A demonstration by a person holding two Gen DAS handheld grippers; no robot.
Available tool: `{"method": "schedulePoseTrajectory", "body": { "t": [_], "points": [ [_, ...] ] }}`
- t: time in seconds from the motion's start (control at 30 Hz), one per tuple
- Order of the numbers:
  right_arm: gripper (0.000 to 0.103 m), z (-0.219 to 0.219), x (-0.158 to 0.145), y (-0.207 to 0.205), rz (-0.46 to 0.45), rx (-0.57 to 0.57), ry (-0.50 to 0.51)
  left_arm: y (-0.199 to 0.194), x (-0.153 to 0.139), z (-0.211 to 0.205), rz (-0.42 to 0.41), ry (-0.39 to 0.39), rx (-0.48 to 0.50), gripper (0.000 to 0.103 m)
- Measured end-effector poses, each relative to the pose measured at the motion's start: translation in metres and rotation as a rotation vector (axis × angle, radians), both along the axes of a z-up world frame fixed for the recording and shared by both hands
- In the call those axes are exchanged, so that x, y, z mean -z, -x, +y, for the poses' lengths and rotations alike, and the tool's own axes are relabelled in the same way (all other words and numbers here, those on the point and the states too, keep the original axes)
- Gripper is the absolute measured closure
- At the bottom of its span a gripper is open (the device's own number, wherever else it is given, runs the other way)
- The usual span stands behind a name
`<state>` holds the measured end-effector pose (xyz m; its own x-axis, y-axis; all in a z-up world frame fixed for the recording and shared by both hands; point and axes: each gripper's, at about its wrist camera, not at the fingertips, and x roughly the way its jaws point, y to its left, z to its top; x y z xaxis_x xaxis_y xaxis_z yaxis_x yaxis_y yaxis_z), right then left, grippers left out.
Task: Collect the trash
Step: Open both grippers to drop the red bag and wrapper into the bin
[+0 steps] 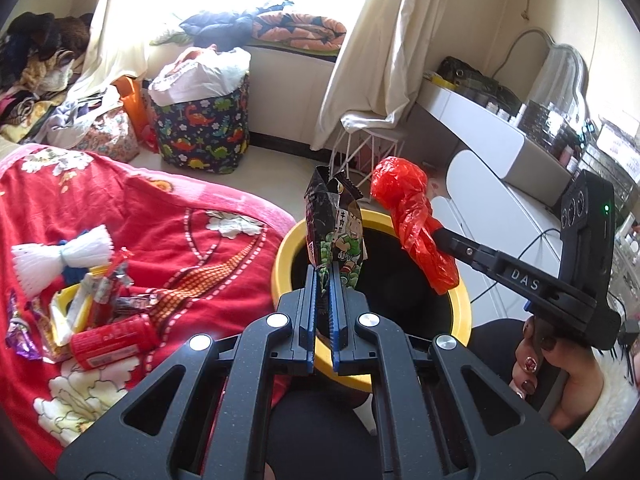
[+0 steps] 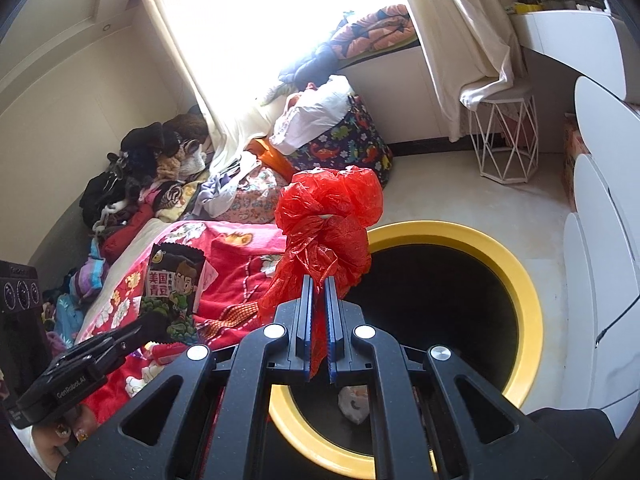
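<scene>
Pretty clearly a lived-in bedroom: red floral blanket (image 1: 132,216) on the bed, cream curtains (image 1: 376,40), dinosaur-print fabric laundry hamper (image 1: 204,128), white vanity desk (image 1: 500,136).

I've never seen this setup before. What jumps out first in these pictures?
Two black grippers, each clamped on a piece of trash: the left gripper pinches a snack bag, the right gripper a crumpled red plastic bag. Both hang above the yellow-rimmed bin beside the red blanket.

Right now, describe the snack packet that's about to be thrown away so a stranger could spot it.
Find the yellow-rimmed bin beside the red blanket. Above its near rim, the left gripper pinches a dark snack packet. Unlike the crumpled red plastic bag alongside, it shows a cartoon boy in green.
</scene>
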<state>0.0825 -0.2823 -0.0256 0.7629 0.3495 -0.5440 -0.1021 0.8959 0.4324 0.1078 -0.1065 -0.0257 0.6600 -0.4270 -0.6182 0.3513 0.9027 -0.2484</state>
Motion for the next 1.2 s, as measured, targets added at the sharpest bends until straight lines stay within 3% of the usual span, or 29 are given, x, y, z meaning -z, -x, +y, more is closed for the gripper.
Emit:
{"method": "schedulePoseTrajectory", "body": {
  "t": [0.83, 0.93, 0.97, 1.0, 1.03, 1.07, 1.17, 1.2],
  "points": [
    [0.097, -0.037, 0.030, -0.013, 0.121, 0.098, -0.044, -0.024, 0.045, -0.056, 0.095, -0.075, 0.087, 0.101],
    [0.093, -0.038, 0.034, -0.016, 0.140, 0.098, -0.051, -0.026, 0.048, -0.059, 0.094, -0.073, 0.093, 0.100],
    [0.083, -0.038, 0.035, -0.017, 0.150, 0.106, -0.053, -0.027, 0.049, -0.059, 0.093, -0.069, 0.093, 0.096],
    [0.070, -0.040, 0.037, -0.017, 0.156, 0.119, -0.053, -0.027, 0.049, -0.059, 0.095, -0.061, 0.094, 0.080],
    [0.064, -0.041, 0.037, -0.017, 0.157, 0.129, -0.053, -0.027, 0.050, -0.058, 0.096, -0.057, 0.094, 0.055],
    [0.055, -0.042, 0.038, -0.017, 0.157, 0.141, -0.054, -0.027, 0.050, -0.057, 0.098, -0.051, 0.091, 0.045],
    [0.049, -0.046, 0.039, -0.016, 0.153, 0.169, -0.049, -0.024, 0.049, -0.053, 0.090, -0.034, 0.077, 0.029],
    [0.047, -0.047, 0.039, -0.016, 0.154, 0.175, -0.046, -0.022, 0.047, -0.051, 0.076, -0.043, 0.059, 0.017]
  ]
}}
